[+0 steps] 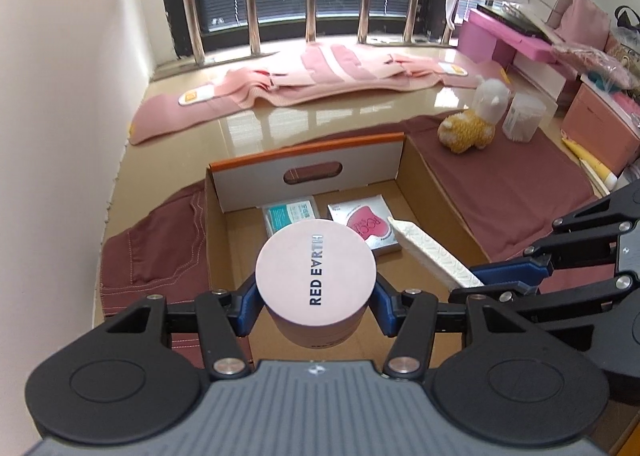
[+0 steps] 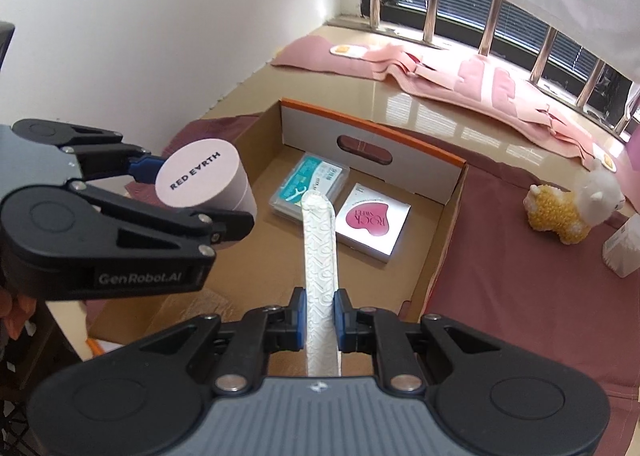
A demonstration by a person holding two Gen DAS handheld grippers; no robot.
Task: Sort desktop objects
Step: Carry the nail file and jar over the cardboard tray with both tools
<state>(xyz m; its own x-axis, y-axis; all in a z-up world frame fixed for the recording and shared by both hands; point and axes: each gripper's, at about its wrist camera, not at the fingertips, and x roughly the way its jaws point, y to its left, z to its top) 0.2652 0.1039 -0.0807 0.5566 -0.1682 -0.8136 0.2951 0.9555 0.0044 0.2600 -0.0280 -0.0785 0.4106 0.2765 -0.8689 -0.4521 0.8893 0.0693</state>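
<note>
My left gripper [image 1: 316,306] is shut on a round pink jar [image 1: 316,280] labelled RED EARTH, held above the open cardboard box [image 1: 308,171]. From the right wrist view the same jar [image 2: 202,177] hangs over the box's left side [image 2: 248,143]. My right gripper [image 2: 319,320] is shut on a flat white embossed packet [image 2: 320,248] that sticks forward over the box; this packet [image 1: 432,252] also shows in the left wrist view. On the box floor lie a teal floss pack [image 2: 316,179] and a white packet with a pink heart [image 2: 370,221].
The box stands on a maroon cloth [image 2: 520,276]. On the cloth to the right sit a yellow and white plush alpaca [image 2: 568,207] and a clear tub of cotton swabs [image 1: 522,115]. Pink fabric [image 1: 280,83] lies by the barred window. Pink boxes [image 1: 600,127] stand at far right.
</note>
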